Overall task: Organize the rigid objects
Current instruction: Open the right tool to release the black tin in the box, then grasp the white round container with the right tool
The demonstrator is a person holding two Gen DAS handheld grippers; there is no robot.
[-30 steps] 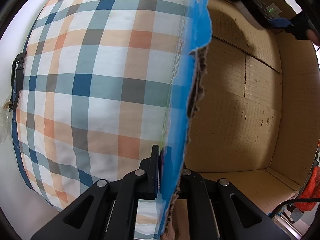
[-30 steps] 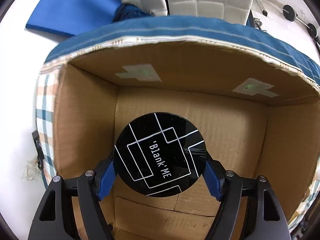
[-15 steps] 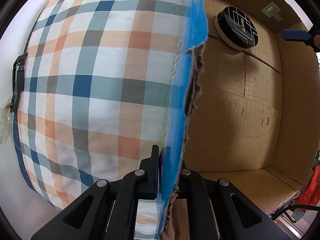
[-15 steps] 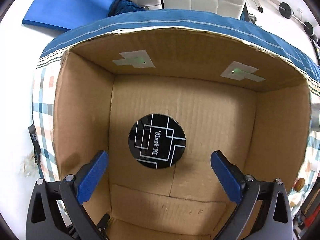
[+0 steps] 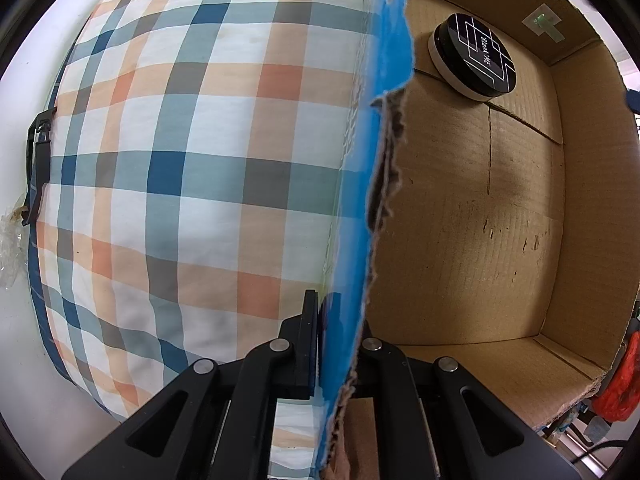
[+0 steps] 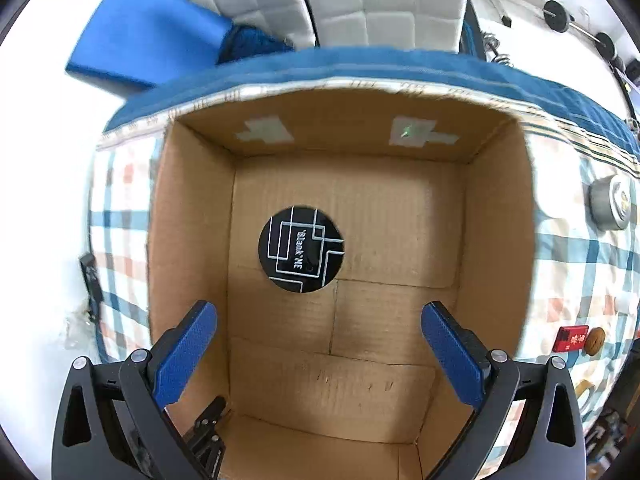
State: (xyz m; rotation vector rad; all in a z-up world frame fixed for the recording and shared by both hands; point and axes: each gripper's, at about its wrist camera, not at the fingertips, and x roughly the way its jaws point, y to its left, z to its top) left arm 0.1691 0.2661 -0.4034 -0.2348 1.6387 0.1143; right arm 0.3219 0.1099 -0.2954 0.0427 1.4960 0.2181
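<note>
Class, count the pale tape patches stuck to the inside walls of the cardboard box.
2. Both sit high on the far wall: the left tape patch and the right tape patch. The near wall is hidden, so more may exist.

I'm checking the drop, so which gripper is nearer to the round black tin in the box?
Right, as far as I can judge. The right gripper hangs open above the round black tin; the left gripper is shut on the cardboard box wall at the far end.

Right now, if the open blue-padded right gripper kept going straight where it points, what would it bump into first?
Probably the bare cardboard floor of the box, just short of the round black tin; the right gripper carries nothing, though depth is uncertain.
</note>
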